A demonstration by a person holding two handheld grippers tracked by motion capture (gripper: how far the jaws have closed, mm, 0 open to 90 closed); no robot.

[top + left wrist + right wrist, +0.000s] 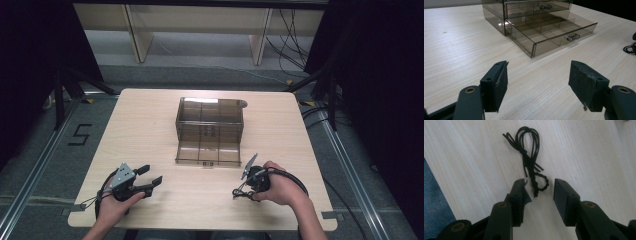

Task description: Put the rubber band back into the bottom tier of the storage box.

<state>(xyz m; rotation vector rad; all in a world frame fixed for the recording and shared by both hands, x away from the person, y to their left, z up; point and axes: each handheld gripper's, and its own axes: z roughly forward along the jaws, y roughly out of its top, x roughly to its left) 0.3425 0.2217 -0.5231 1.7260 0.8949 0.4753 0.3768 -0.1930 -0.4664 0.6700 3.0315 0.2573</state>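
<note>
A black cord (531, 162) lies on the light wooden desk (150, 125). It is tied in a bundle, with loops at one end and a twisted bit at the other. In the right gripper view, the twisted end sits just in front of the right tongs (539, 186), in the gap between the two black jaws. The jaws are spread apart and do not press on the cord. The cord lies flat on the desk, and nothing holds it.

In the high view, the cord (241, 193) is near the front edge of the desk, on the right side, just beside the right tongs (245, 191). A hand (280, 187) holds those tongs.

The left tongs (150, 176) are near the front left of the desk, well apart from the cord. Their jaws are spread wide, with nothing between them.

A clear brown box with drawers (210, 125) stands in the middle of the desk. Its bottom drawer (549, 35) is pulled out. The drawer has little walls inside that split it into parts.
</note>
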